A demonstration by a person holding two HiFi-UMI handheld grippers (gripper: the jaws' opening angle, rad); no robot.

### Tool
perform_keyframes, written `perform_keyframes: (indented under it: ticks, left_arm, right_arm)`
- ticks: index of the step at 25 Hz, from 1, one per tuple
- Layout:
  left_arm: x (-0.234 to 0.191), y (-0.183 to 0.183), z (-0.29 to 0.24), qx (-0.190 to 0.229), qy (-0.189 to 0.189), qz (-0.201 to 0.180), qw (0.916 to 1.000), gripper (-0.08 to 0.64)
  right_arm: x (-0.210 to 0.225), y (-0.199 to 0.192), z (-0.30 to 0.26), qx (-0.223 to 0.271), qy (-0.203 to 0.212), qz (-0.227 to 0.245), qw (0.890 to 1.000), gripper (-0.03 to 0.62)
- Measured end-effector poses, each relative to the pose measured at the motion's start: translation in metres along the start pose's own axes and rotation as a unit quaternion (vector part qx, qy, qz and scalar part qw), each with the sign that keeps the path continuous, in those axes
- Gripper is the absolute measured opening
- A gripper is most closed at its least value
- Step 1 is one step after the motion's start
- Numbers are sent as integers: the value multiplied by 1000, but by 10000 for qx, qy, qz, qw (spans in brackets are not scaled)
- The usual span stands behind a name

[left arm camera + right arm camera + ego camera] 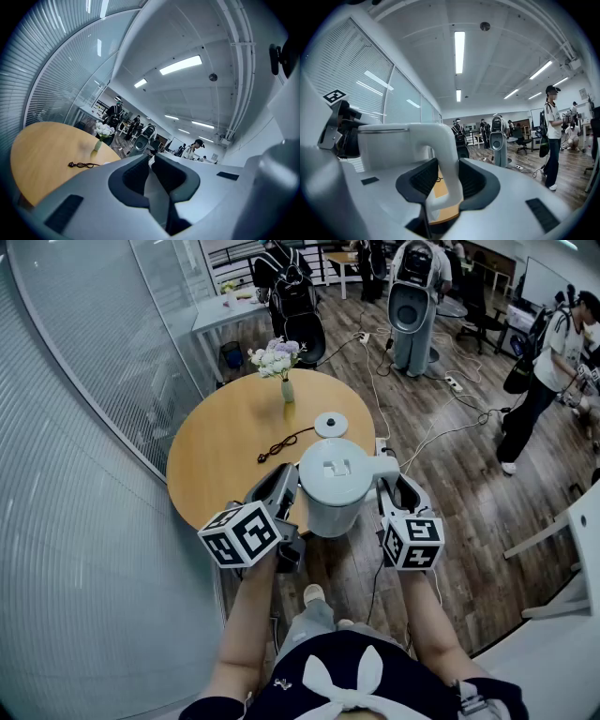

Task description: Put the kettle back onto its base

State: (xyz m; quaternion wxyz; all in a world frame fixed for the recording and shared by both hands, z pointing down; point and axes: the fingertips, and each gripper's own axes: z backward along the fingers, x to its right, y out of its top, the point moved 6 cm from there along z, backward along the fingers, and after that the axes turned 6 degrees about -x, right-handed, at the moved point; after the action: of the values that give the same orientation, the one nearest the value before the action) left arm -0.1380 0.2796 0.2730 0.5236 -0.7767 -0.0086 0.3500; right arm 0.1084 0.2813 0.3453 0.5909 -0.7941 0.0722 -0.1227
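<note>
A pale grey kettle [336, 486] hangs in the air over the near edge of the round wooden table [225, 442], held between both grippers. My right gripper [395, 487] is shut on its curved handle [446, 154]; the body [386, 145] shows to the left in the right gripper view. My left gripper [285, 487] is at the kettle's opposite side. Its jaws are nearly together on a thin pale edge of the kettle [157, 190]. The round white base [330, 424] lies on the table beyond the kettle, with a black cord [281, 443] coiled beside it.
A small vase of flowers [278, 362] stands at the table's far side, behind the base. A glass wall with blinds runs along the left. Cables, a standing machine [413, 296] and a person [548, 362] are on the wooden floor to the right.
</note>
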Motion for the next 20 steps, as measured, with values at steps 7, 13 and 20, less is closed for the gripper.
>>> perform_keyframes:
  ticks: [7, 13, 20]
  left_arm:
    - [-5, -2, -7, -47, -16, 43, 10000, 58]
    - [-31, 5, -21, -104, -53, 192, 9997, 58]
    - [-67, 28, -45, -167, -84, 256, 9995, 58]
  right_arm:
    - [3, -1, -5, 16, -47, -32, 10000, 144]
    - [-3, 0, -30, -90, -102, 3, 9999, 144]
    - [-13, 11, -73, -142, -164, 63, 9997, 144]
